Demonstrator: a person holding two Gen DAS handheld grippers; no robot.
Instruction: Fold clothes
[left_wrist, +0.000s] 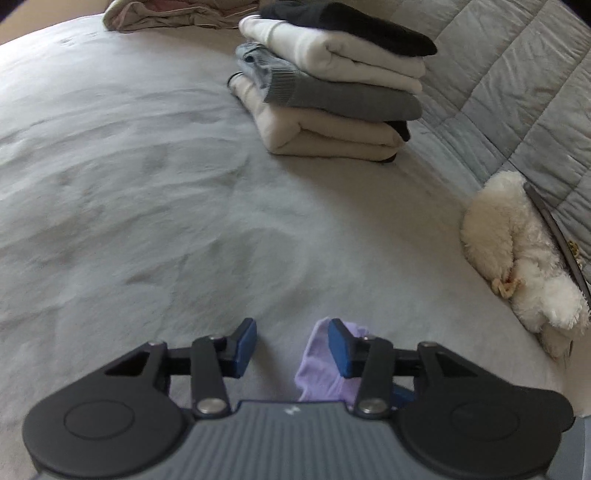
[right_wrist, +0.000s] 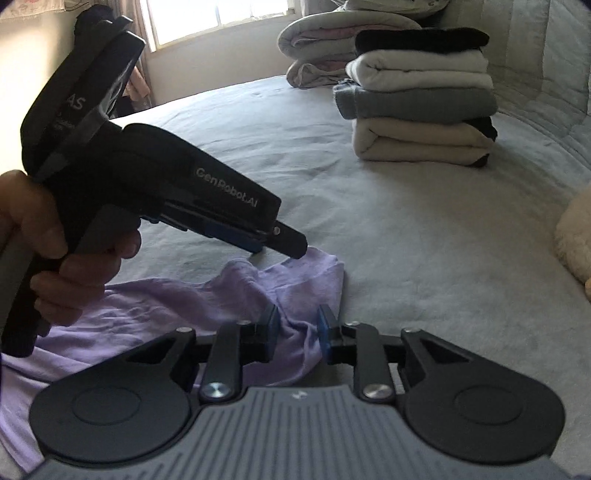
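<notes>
Lilac thin-knit garment (right_wrist: 166, 306) found spread and rumpled on the pale grey bedcover (right_wrist: 406, 240), near edge of the bed, bunched into a raised ridge at its far corner. Judged light, limp and non-slippery; likely to sag and crease if lifted from a single point, so best taken by hem or corner at two spaced points. No fragility noted.

Left gripper (left_wrist: 291, 343) held low over the cover, jaws apart, blue pads well separated; lilac corner lying against the right-hand pad, not pinched. Seen from the right wrist view as angled downward, nose touching or just above the far fold; person's hand (right_wrist: 55, 258) wrapped round its handle.

Right gripper (right_wrist: 297, 328) level and low, jaws apart, bunched lilac ridge lying between the pads; contact with the pads not resolvable.

Stack of folded clothes in black, white, grey and cream (left_wrist: 332, 81) standing well apart at the far side. Fluffy white soft toy (left_wrist: 517, 251) at the right margin.
</notes>
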